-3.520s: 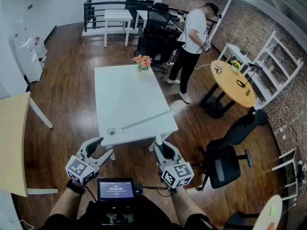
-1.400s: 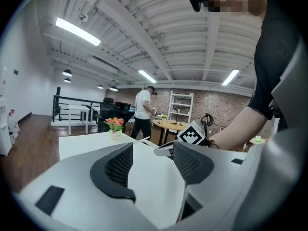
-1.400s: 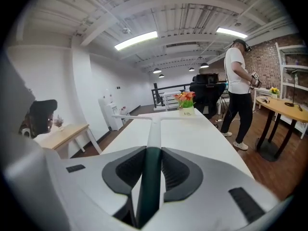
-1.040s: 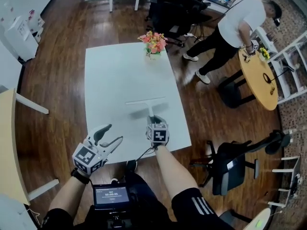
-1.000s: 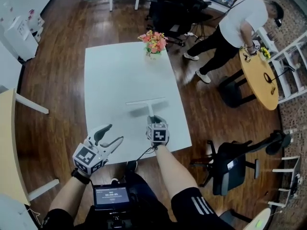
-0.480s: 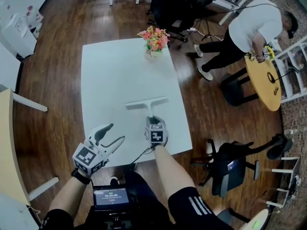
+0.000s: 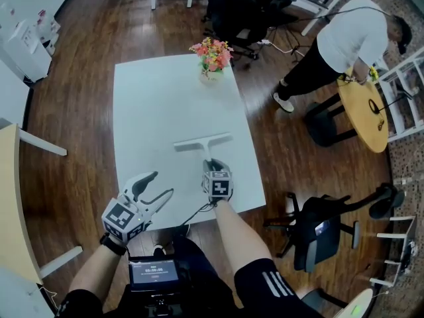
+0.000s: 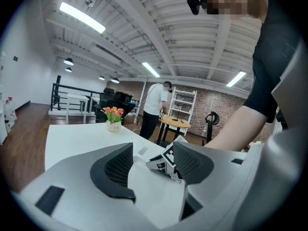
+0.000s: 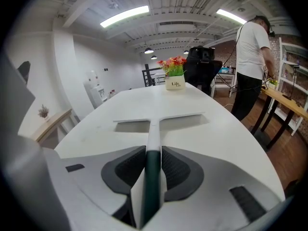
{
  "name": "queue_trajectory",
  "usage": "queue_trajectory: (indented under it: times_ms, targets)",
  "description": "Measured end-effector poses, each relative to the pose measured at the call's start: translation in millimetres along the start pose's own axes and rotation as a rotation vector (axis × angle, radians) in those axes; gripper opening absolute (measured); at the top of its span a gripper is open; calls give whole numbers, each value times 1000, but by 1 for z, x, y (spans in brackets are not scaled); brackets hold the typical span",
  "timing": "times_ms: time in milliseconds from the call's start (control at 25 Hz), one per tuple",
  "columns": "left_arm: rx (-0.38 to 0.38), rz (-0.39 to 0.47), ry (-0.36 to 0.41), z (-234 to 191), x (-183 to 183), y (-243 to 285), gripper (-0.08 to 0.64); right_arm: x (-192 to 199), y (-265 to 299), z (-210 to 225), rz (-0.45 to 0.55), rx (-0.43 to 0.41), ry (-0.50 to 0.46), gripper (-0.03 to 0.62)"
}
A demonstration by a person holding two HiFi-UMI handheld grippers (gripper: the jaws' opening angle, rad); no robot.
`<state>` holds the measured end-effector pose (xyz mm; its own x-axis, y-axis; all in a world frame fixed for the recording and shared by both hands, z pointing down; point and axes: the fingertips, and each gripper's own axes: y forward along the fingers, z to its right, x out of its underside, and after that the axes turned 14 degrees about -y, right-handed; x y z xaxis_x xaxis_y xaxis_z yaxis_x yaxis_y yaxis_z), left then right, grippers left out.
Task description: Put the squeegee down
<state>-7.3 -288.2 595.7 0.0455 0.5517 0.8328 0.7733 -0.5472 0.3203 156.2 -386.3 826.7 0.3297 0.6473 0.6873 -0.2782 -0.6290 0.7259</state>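
The squeegee is white with a T-shaped blade and a dark green grip. Its blade hovers just over the white table, throwing a shadow beneath. My right gripper is shut on the handle near the table's front right edge; in the right gripper view both pads press the green grip. My left gripper hangs open at the table's front left corner with nothing between its fingers. The right gripper's marker cube shows past it.
A vase of flowers stands at the table's far edge. A person in a white shirt bends over a round wooden table at the right. An office chair sits right of my table; a wooden desk lies left.
The right gripper stays shut on the squeegee handle in nearly the same spot over the last second. The person at the right has shifted. Earlier, both grippers were off the table and open.
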Motion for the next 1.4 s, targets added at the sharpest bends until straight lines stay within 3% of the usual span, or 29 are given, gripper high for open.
queue_trajectory:
  times_ms: [520, 760, 1160, 1400]
  targets:
    - [14, 52, 65, 31, -3, -42, 264, -52, -95, -16, 195, -1, -4, 132]
    - [33, 54, 90, 63, -1, -85, 264, -64, -174, -51, 315, -28, 5, 124]
    - [61, 89, 125, 110, 24, -172, 264, -72, -320, -132, 525, -16, -4, 118]
    - [95, 98, 167, 141, 44, -218, 264, -64, -386, -177, 601, 12, -19, 106]
